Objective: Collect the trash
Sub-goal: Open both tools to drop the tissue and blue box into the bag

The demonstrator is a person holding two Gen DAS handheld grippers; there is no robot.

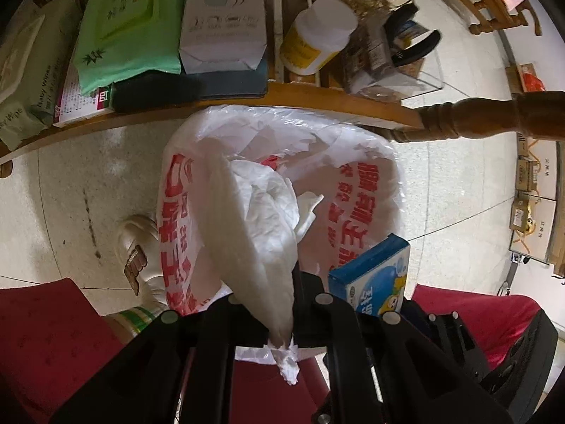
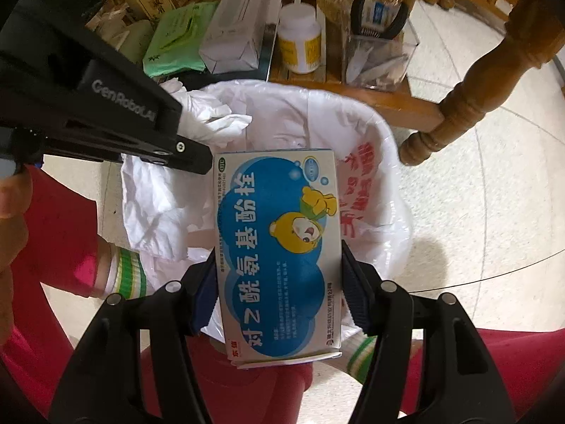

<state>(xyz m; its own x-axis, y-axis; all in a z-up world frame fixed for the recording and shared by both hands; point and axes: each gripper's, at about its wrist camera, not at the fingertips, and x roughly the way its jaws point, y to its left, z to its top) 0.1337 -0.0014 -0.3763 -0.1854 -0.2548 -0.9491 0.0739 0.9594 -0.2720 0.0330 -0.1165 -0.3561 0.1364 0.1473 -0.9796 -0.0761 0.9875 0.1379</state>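
Left gripper (image 1: 282, 304): jaws closed on a crumpled white tissue (image 1: 257, 233), which is pinched at its narrow end between the fingers, a torn tuft poking out behind them, its bulk fanning forward over the mouth of the trash bin (image 1: 395, 183). Right gripper (image 2: 279, 282): jaws clamped on a blue-and-white medicine box (image 2: 279, 247) printed with a cartoon bear, the pads (image 2: 355, 300) pressing its two long sides, the box lying flat over the bin opening with its far end reaching past the fingertips. Trash bin: lined with a white plastic bag (image 1: 176, 205) bearing red characters, standing on the pale floor just beside a low wooden shelf (image 1: 317, 95). Left wrist view only: the pinch on the tissue, plus one corner of the box at lower right (image 1: 374, 282). Right wrist view only: the full printed face of the box, the left gripper from the side (image 2: 197, 155) with tissue (image 2: 166, 190) hanging beneath it, and the bin's right rim (image 2: 388, 162). Shelf contents, both views: green wipes pack (image 1: 130, 24), white carton (image 1: 222, 21), white-capped yellow bottle (image 1: 317, 35), clear container (image 2: 378, 60). Person's red trousers (image 1: 53, 335) and striped sock (image 2: 127, 275) flank the bin.
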